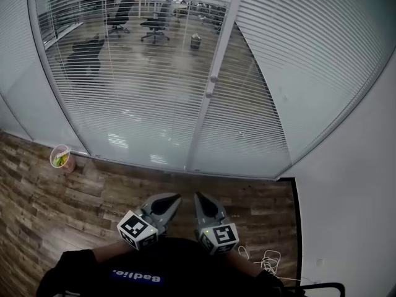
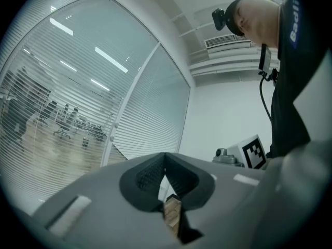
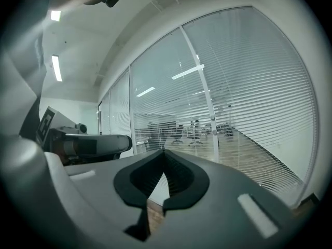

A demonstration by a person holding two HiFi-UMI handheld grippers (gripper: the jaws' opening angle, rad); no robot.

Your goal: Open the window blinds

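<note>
The window blinds sit inside a curved glass wall. On the left pane [image 1: 130, 85] the slats let the office behind show through. Those on the right pane [image 1: 297, 60] look shut and white. Two small knobs [image 1: 212, 85] sit on the white post [image 1: 204, 122] between the panes. Down by the person's body, well short of the glass, my left gripper [image 1: 176, 198] and right gripper [image 1: 199, 197] are side by side. Both point at the window, shut and empty. In each gripper view the left jaw tips [image 2: 165, 154] and right jaw tips [image 3: 164, 152] meet.
A paper cup [image 1: 60, 158] stands on the wood floor [image 1: 93, 197] at the foot of the glass on the left. A loose white cable [image 1: 267, 262] lies at the lower right, beside a white wall [image 1: 359, 190]. Office chairs [image 1: 154, 23] stand behind the glass.
</note>
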